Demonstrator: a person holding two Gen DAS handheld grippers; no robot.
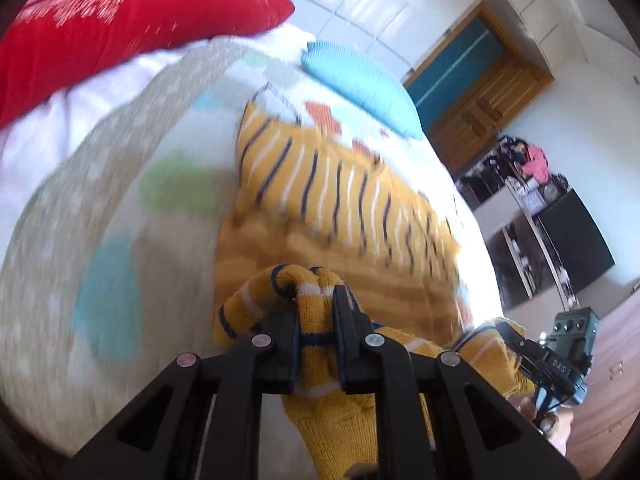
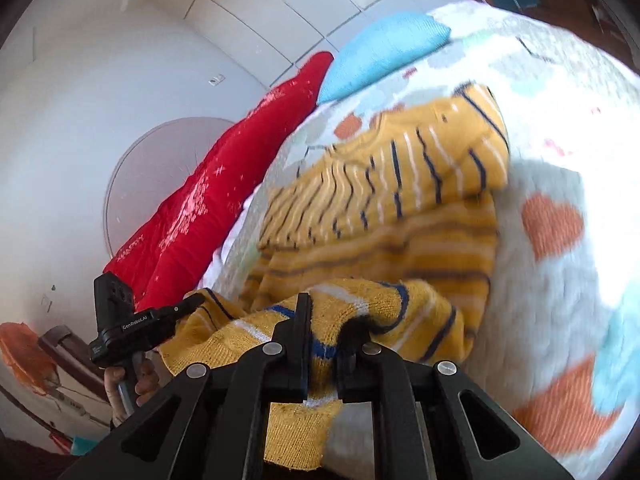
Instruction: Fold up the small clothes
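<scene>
**Ana:** While both cameras face the same bed (image 1: 100, 168), what does each show alone?

**Ben:** Only the left wrist view shows a wooden door (image 1: 476, 96) and dark shelving (image 1: 560, 220) past the bed's far side. Only the right wrist view shows a round white panel (image 2: 160, 168) on the wall, and a hand (image 2: 132, 384) gripping the handle of the other tool.

**Ana:** Where is the garment?

**Ben:** A mustard sweater (image 1: 340, 192) with navy and white stripes lies on the patterned quilt, part folded over itself. Its near edge is lifted off the bed. The left hand-held gripper (image 1: 316, 320) is clamped narrow on a bunched piece of that edge. The right hand-held gripper (image 2: 324, 344) pinches the knit the same way, just beside it.

**Ana:** Anything holding other items?

**Ben:** No containers are visible. A red pillow (image 1: 120, 20) and a light blue pillow (image 1: 360, 84) rest at the bed's far end, apart from the sweater. Much of the picture is blurred.
</scene>
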